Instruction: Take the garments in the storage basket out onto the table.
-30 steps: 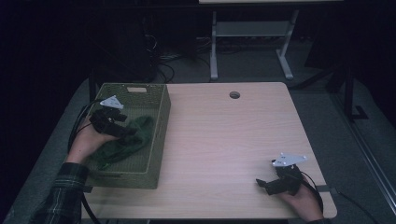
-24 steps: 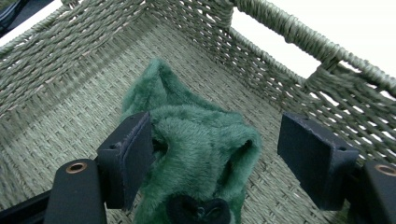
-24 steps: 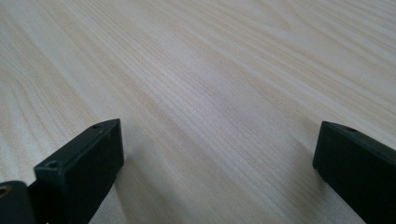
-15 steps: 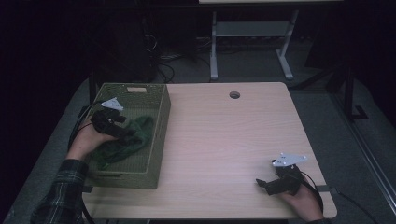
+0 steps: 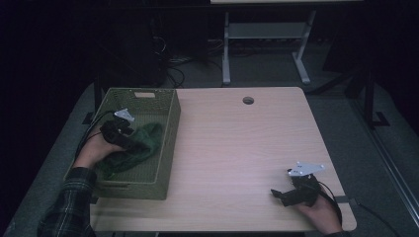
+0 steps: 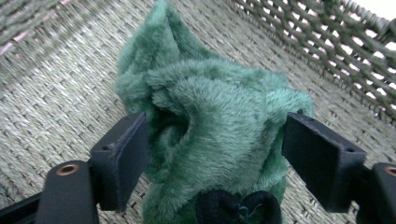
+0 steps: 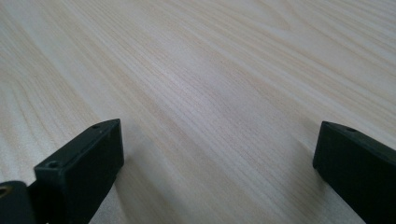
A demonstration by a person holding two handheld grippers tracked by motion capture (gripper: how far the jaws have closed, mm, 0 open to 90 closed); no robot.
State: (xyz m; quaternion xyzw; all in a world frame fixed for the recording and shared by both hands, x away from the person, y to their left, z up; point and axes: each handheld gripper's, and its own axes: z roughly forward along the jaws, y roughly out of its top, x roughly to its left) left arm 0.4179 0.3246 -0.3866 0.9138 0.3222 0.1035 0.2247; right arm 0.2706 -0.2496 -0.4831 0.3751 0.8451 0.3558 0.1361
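A green plush cloth lies bunched in the olive woven basket at the table's left. My left gripper reaches down into the basket, and the cloth fills the gap between its jaws. Both pads touch the fur; the jaws have just been closing on it. A small black lump sits low between the jaws. At the front right of the table, my right gripper rests in a hand, open, with bare wood between its jaws.
The light wooden table has a round cable hole near its far edge. The basket's woven walls rise close around the left gripper. A white desk frame stands on the dark floor behind the table.
My left hand has sunk deeper into the basket, down onto the green cloth. The right hand and its gripper have stayed where they were.
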